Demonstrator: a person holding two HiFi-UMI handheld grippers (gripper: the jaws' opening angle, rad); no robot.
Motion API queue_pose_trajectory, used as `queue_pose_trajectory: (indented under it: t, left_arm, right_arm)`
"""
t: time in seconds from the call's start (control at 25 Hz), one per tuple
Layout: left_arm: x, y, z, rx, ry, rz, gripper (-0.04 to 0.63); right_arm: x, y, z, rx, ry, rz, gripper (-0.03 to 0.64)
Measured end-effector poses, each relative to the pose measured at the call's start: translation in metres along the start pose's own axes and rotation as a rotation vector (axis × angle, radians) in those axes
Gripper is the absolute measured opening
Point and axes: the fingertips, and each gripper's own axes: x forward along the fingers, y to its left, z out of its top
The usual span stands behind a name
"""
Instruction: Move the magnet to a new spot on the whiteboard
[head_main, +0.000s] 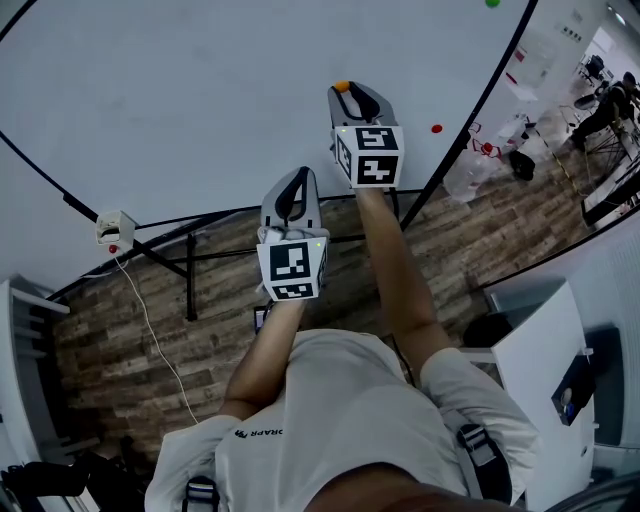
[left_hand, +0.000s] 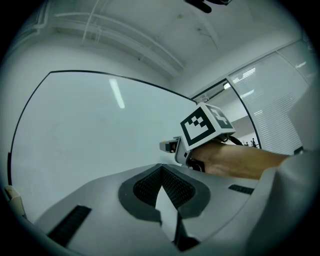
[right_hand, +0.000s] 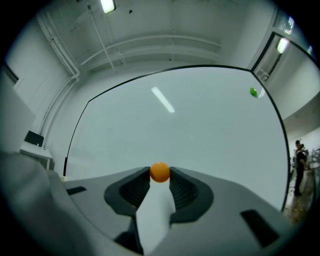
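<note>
Magnet, round and orange, sits clamped in your right gripper's jaw tips at the whiteboard, left gripper closed, empty; seat it flat before easing open.

Whiteboard apparently common to all views

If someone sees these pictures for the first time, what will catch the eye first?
The orange magnet, pinched at the tips of the right tongs in front of the big whiteboard. Next, a green magnet near the board's upper right edge, and the left tongs, shut and empty, nearer the person.
</note>
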Motion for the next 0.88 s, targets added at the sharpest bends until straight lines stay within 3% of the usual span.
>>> queue_pose_trajectory:
  t: [0.88]
  left_arm:
    - [0.003,0.001,0.003,0.056,-0.005,0.016,0.003]
  right_arm:
    - [0.03,-0.012,-0.007,-0.029,0.031,-0.029,0.13]
